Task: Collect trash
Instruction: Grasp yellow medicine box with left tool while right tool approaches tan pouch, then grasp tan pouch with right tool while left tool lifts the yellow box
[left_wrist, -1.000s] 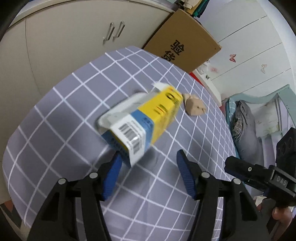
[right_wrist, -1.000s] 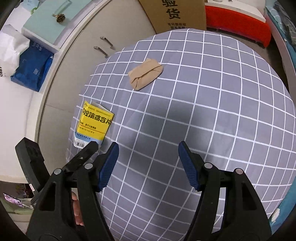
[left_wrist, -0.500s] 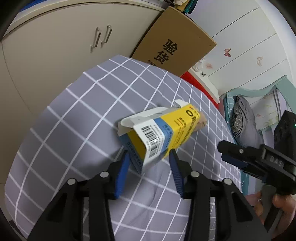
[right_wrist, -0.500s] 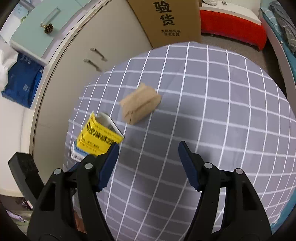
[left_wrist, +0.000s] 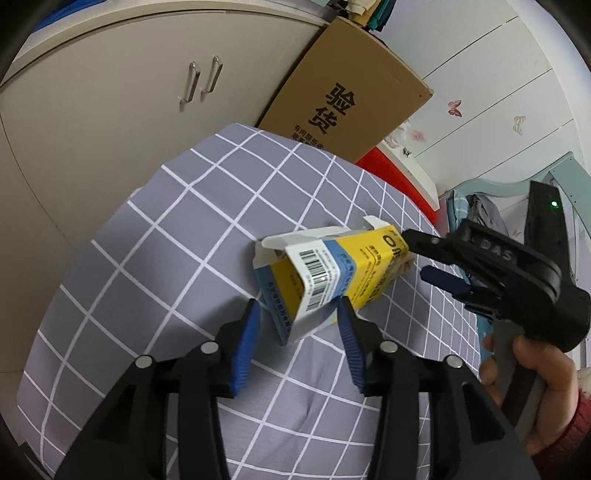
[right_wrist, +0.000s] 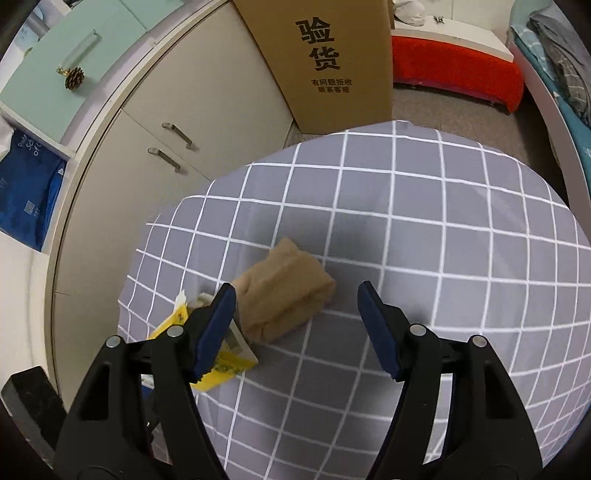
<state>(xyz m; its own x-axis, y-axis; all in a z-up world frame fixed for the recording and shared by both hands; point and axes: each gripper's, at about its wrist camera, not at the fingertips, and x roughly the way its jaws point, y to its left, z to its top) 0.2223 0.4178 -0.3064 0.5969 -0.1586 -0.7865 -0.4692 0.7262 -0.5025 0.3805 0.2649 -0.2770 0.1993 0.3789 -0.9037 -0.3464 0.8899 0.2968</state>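
The left gripper (left_wrist: 299, 325) holds the yellow box (left_wrist: 332, 273) – its fingers have just been closing and easing. The right gripper (right_wrist: 295, 314) hovers, fingers wide, over the tan wad (right_wrist: 284, 291).

Left claw (left_wrist: 297, 325) angled down, jaws part closed, just reopened slightly; right claw (right_wrist: 297, 314) angled down, jaws wide

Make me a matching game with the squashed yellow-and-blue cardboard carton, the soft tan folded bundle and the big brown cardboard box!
1. yellow-and-blue cardboard carton
2. tan folded bundle
3. big brown cardboard box

A. stands on the floor beside the cream cupboard
B. tipped up, barcode showing
C. lies flat on the grey checked cloth

Pairs: 1-B, 2-C, 3-A.
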